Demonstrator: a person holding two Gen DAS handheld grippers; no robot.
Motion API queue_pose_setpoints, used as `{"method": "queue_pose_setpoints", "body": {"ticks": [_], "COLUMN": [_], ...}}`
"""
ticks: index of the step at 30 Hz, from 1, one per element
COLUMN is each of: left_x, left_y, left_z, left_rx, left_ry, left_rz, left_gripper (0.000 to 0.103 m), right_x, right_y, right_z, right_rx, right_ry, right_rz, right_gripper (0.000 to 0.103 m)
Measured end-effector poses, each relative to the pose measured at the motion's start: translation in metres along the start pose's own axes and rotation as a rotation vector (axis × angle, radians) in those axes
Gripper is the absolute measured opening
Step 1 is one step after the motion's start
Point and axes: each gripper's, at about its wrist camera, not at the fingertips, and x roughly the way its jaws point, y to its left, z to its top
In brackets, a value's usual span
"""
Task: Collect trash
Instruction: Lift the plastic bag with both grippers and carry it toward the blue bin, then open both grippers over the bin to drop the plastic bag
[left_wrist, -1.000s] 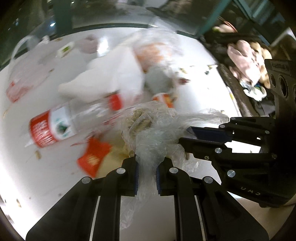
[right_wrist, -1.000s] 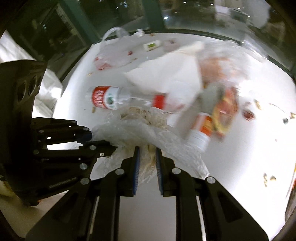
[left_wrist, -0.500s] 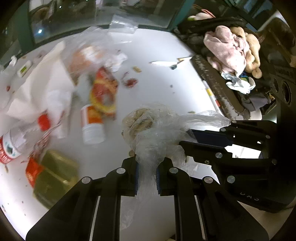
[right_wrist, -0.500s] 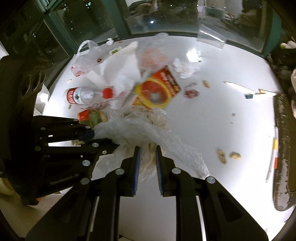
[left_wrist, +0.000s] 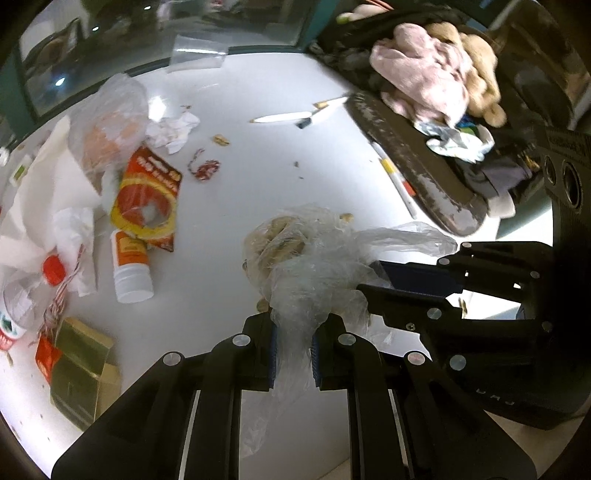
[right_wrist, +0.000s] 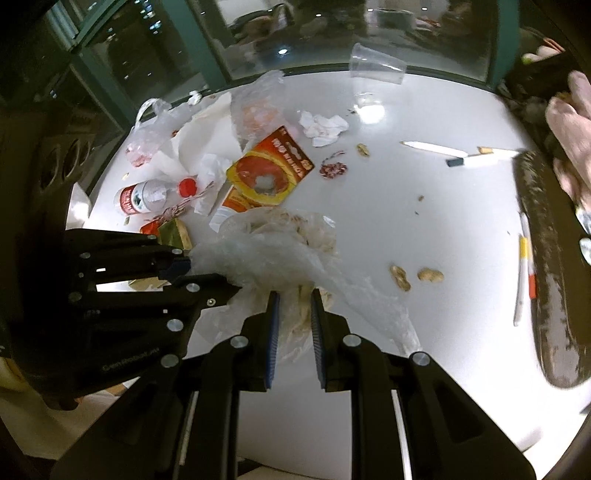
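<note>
Both grippers, left and right, are carrying the clamped plastic bag rightward; next needs a bin.

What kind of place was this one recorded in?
Probably a lived-in room at night: a white table strewn with rubbish, dark windows behind it, and a heap of clothes alongside.

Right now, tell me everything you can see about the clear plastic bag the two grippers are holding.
The plastic bag is thin, clear and crumpled, bunched around pale brownish scraps that I can't identify. The left gripper pinches its gathered film from below, and the right gripper clamps another fold. A loose flap trails to one side. It hangs over the white table, near two peanuts; contact with the table is unclear.
</note>
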Motion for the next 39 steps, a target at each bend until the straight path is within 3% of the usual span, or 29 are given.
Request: {"method": "queue_pose_setpoints", "body": {"ticks": [6, 23, 31, 39], "left_x": [-0.006, -0.006, -0.003, 0.0], "left_y": [-0.01, -0.03, -0.064, -0.133], "left_z": [-0.004, -0.054, -0.052, -0.046], "left_rx": [0.096, 0.327, 0.407, 0.5], "left_ry": [0.011, 0.09, 0.086, 0.061], "left_rz": [-0.037, -0.155, -0.188, -0.234], "left_gripper": [0.012, 0.012, 0.012, 0.012], "right_x": [-0.011, -0.025, -0.045, -0.084], "right_y": [0.006, 0.039, 0.024, -0.008], "right_z": [-0.015, -0.078, -0.098, -0.127], "right_rx": [0.081, 0.288, 0.341, 0.399], "right_ry": [-0.033, -0.055, -0.087, -0.15], "right_rz": [-0.048, -0.174, -0.222, -0.288], "right_gripper": [0.018, 0.018, 0.018, 0.018]}}
